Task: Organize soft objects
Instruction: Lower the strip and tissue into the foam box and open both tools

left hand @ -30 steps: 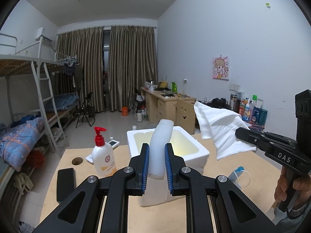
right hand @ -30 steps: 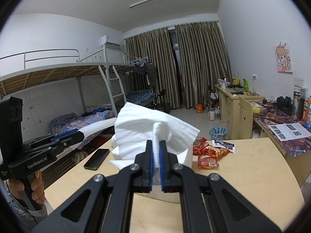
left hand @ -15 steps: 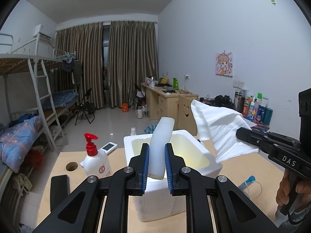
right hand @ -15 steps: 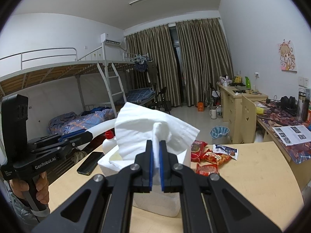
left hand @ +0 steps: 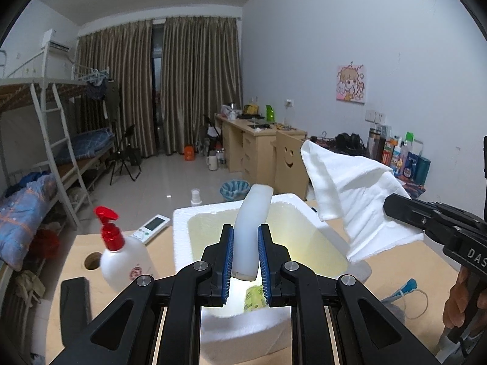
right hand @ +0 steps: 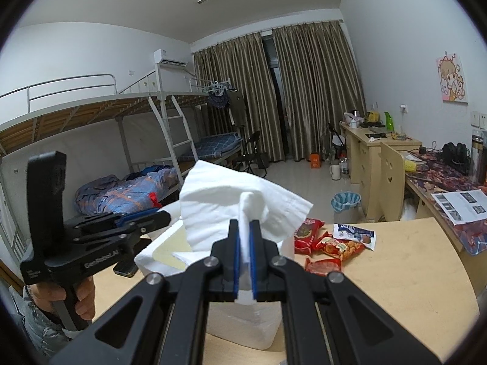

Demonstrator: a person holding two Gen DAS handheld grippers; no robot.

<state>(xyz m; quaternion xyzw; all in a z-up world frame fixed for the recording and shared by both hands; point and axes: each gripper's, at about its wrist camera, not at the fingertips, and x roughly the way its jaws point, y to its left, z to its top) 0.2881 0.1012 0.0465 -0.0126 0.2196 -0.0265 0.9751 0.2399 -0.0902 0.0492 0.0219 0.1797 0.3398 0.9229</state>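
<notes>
1. A white foam box [left hand: 182, 237] with thick walls and a pale yellow inner lining stands on the light wooden table [left hand: 404, 261]; its top is open.
2. Down inside the box, at the near wall, lies a small yellow-green packet [left hand: 254, 296]; how much more lies in the box cannot be told.
3. The left gripper [left hand: 246, 261] pinches a curved white translucent soft strip [left hand: 251, 231] between its blue pads, holding it upright over the box's open interior.
4. The right gripper [right hand: 243, 261] is pressed together on a folded white soft cloth [right hand: 231, 200], which hangs above the box's right rim; in the left wrist view the cloth's lower edge lies just over that rim.
5. Left of the box stand a white pump bottle with a red head [left hand: 120, 258], a white remote control [left hand: 150, 227] and a flat black phone [left hand: 74, 301].
6. On the table beyond the box, in the right wrist view, lie red snack packets [right hand: 322, 246], outside any container.
7. A blue-lined waste bin [right hand: 345, 202] stands on the floor past the table.
</notes>
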